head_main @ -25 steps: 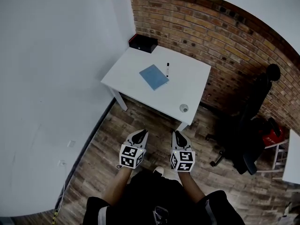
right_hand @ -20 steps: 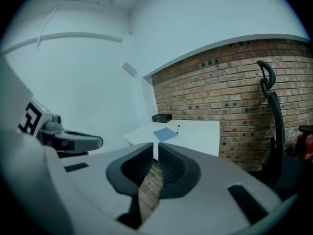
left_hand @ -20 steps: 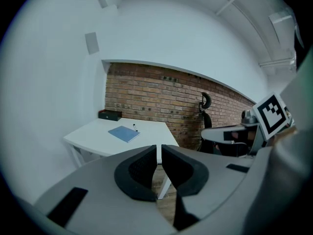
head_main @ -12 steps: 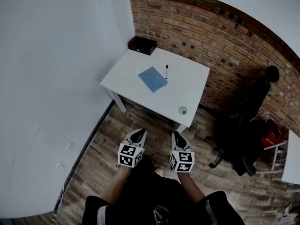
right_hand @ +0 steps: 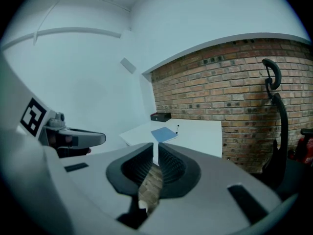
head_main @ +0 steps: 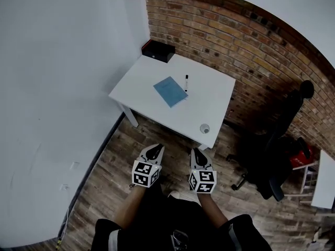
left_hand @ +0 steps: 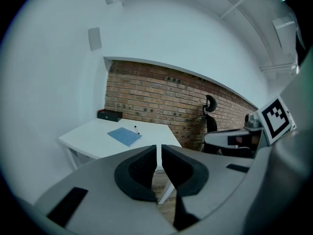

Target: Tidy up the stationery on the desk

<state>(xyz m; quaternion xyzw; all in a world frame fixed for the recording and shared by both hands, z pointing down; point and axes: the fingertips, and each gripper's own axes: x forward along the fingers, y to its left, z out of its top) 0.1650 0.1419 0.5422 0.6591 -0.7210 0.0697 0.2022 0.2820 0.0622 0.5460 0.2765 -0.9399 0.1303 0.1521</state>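
The left tool (head_main: 155, 148) and right tool (head_main: 198, 152) are pressed together, empty, while the light, rollable pen (head_main: 186, 82) is likely best pinched mid-barrel.

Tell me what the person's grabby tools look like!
Both the left gripper and right gripper are grey tongs with black pads that narrow to a point. Each carries a white cube with black square markers. The sleeves are dark.

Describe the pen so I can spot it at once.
Find the white desk against the brick wall. A blue notebook lies near its middle. The pen is the thin black-and-white stick just beside it, on the wall side.
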